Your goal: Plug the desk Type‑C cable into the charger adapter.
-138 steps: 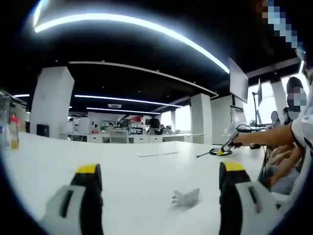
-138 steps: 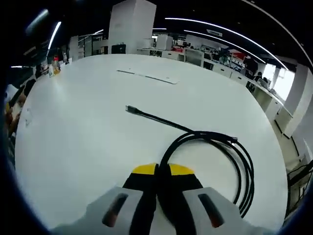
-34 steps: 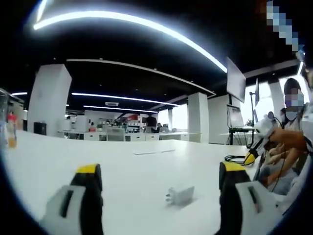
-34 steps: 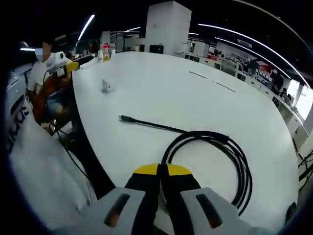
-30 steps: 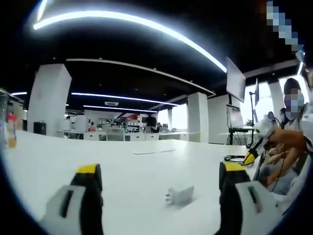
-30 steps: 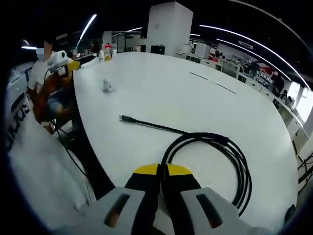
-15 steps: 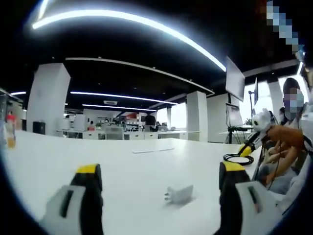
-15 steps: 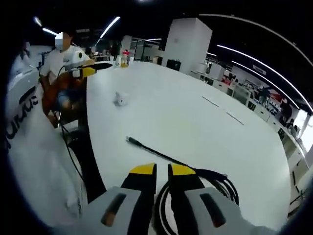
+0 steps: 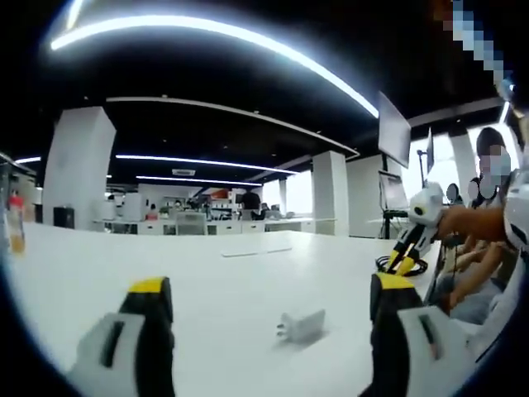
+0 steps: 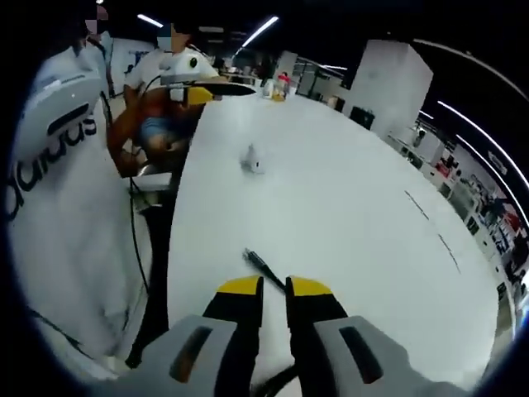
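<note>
1. Since half a second ago the right gripper [image 9: 402,255], seen at the right edge of the left gripper view, has dipped toward the coiled cable [image 9: 402,267] on the far side of the white table [image 9: 207,281].
2. Left gripper view: the left gripper [image 9: 269,289] hangs low over the table, its yellow-tipped jaws wide apart and holding nothing — the white charger adapter [image 9: 301,326] lies on the table ahead, between them, prongs to the left.
3. Right gripper view: the right gripper [image 10: 274,287] has its jaws a narrow gap apart, with the black cable's plug end [image 10: 261,264] lying on the table just ahead of the tips. Whether it is pinched I cannot tell.
4. Farther along sits the adapter [image 10: 254,160], and beyond it the left gripper [image 10: 198,93] in the person's hand [image 10: 153,106].
</note>
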